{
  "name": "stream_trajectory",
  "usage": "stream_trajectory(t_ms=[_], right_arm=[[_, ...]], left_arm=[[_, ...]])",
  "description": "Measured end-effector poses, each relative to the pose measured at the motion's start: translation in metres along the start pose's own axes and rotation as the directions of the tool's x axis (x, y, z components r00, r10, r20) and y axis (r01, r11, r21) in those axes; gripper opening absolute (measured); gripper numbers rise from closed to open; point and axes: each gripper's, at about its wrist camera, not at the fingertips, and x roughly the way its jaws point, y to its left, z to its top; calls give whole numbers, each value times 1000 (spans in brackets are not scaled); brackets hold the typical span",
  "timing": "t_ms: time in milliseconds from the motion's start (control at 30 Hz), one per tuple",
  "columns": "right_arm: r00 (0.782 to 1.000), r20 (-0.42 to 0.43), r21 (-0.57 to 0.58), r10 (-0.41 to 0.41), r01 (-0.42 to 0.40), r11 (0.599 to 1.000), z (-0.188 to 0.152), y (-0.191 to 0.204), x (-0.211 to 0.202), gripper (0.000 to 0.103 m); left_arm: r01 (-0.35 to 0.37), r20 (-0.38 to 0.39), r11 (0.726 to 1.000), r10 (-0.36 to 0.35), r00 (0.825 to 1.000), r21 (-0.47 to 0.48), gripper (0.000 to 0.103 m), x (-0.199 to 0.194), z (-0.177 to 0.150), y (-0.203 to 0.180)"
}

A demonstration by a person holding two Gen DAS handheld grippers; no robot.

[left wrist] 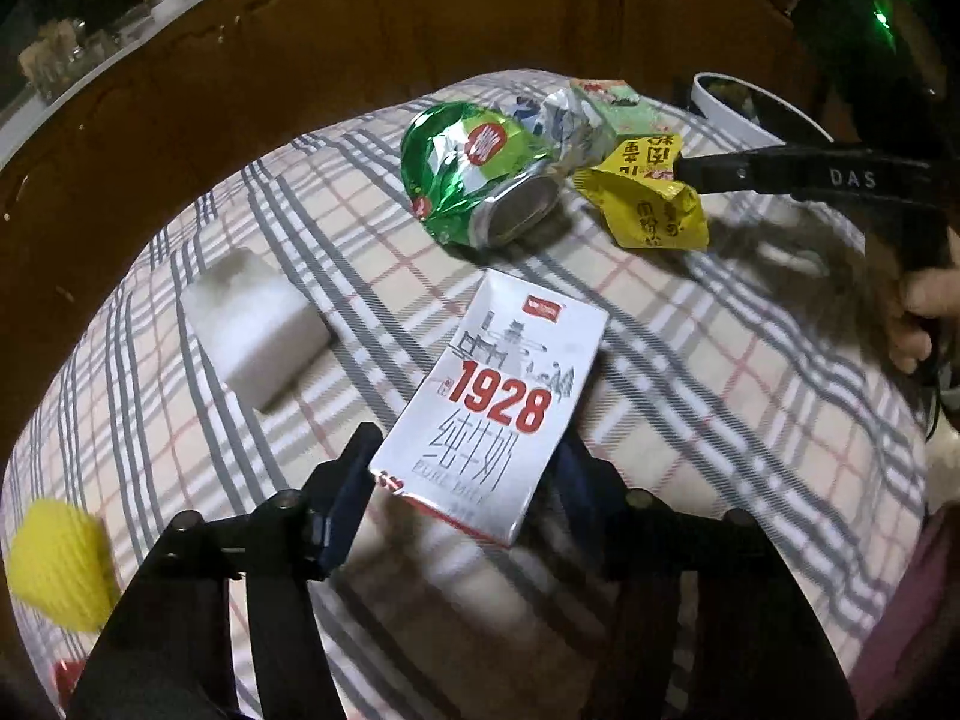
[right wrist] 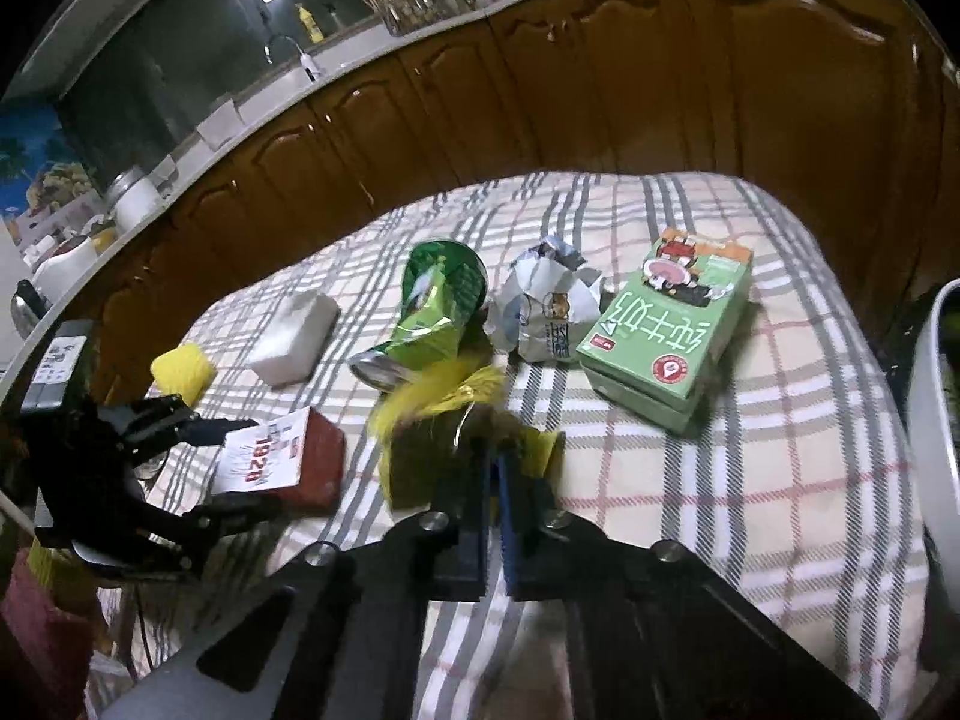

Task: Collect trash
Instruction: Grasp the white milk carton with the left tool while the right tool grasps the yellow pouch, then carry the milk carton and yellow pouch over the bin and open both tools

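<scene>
White "1928" milk carton [left wrist: 492, 408] sits clamped in your left hand-held gripper [left wrist: 462, 480] over the plaid counter [left wrist: 690, 420], your right hand-held gripper [right wrist: 493, 480] pinches the yellow wrapper [left wrist: 648, 201] at 1 o'clock, bare cloth between.

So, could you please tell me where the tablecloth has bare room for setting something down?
Bare cloth lies near the green milk box, toward the white bin. Crowded: the crushed green can, crumpled white wrapper and yellow wrapper.
</scene>
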Motion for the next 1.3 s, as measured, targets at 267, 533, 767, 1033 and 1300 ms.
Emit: stream_trajectory(t_ms=[267, 533, 767, 1033, 1300], right_arm=[[999, 48, 22, 9, -10, 1000, -18, -11, -42, 0], [993, 104, 86, -53, 44, 995, -39, -45, -99, 0], [981, 151, 155, -123, 99, 983, -55, -80, -139, 0], [965, 178, 218, -194, 154, 964, -65, -117, -167, 0], [946, 202, 265, -255, 198, 944, -65, -151, -188, 0]], left_arm=[[119, 147, 972, -90, 985, -202, 50, -28, 5, -36], [203, 196, 938, -151, 969, -280, 49, -22, 27, -86], [251, 225, 934, -195, 955, -256, 49, -21, 53, -126], [274, 226, 941, -229, 947, -196, 48, -18, 89, -161], [274, 208, 950, -241, 948, -148, 48, -7, 121, -185]])
